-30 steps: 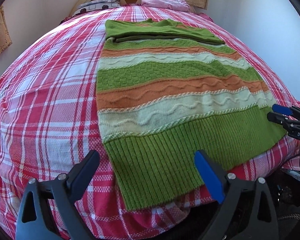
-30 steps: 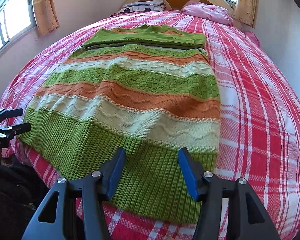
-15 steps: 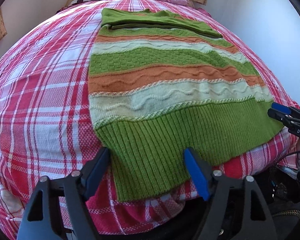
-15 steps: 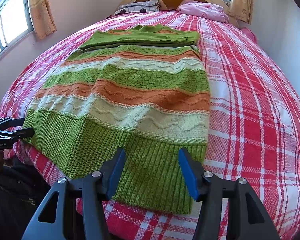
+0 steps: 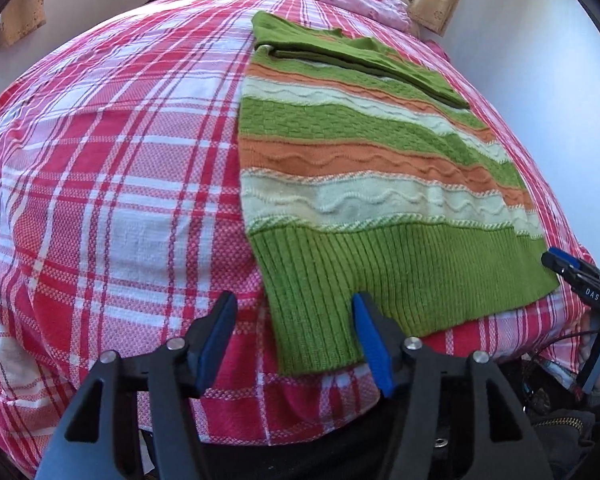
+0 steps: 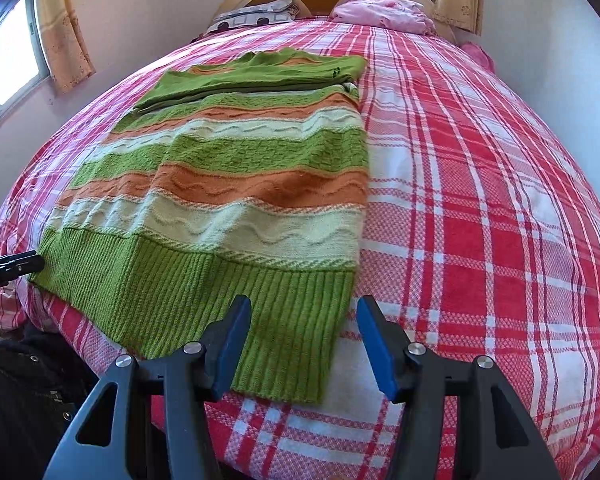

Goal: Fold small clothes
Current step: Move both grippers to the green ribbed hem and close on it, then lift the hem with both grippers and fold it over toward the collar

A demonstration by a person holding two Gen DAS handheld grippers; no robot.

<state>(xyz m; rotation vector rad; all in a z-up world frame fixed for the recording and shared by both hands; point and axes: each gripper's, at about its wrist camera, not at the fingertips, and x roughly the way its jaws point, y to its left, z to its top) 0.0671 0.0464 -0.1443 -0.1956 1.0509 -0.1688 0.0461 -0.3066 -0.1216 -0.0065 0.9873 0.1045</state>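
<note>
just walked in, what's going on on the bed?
A person holds a tool in each hand over a striped sweater lying flat on the plaid bedspread, sleeves already folded across the top. The left tool is closing around the hem's left corner, pads not yet pressing; the right tool straddles the right corner, open.

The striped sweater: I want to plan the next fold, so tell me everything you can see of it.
The striped sweater is a chunky knit in green, orange and cream bands with a ribbed green hem. It lies flat on the red plaid bedspread, hem at the near edge, its top part already folded over. Each hem corner sits between gripper jaws: the left gripper is closing, the right gripper is open. Neither pinches it yet.
</note>
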